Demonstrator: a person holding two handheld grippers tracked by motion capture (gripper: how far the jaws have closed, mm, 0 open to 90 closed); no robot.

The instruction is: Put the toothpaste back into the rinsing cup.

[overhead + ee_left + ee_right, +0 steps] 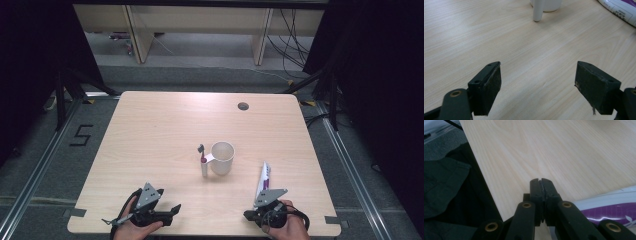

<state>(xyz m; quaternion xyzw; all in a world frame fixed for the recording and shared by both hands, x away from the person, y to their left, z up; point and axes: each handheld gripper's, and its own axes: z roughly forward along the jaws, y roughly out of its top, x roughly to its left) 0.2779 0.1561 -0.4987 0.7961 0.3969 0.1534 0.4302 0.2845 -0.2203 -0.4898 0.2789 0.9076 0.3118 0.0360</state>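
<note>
- Table of pale wood takes up the middle of the high view, with a small dark round hole near its far edge, right of centre.
- On the grey floor at the left of that frame, a black "5" marking sits just beside the table.
- At the lower left of the high view, the left gripper rests at the near edge of the table, held in a hand coming up from the bottom of the frame.
- In the left gripper view its jaws stand wide apart, one at lower left and one at lower right, with bare wood between them and nothing held.
- Near the centre of the high view stands a white mug, upright, mouth open to the camera.
- Just left of the mug, touching or nearly touching its handle side, is a toothbrush with a dark head; whether it leans on the mug I cannot tell.
- Right of the mug lies a white and purple tube, pointing toward the far edge.
- At the lower right, the right gripper sits by the tube's near end, held in a hand.
- In the right gripper view its jaws are pressed together with nothing between them; the tube lies beside them at lower right.
</note>
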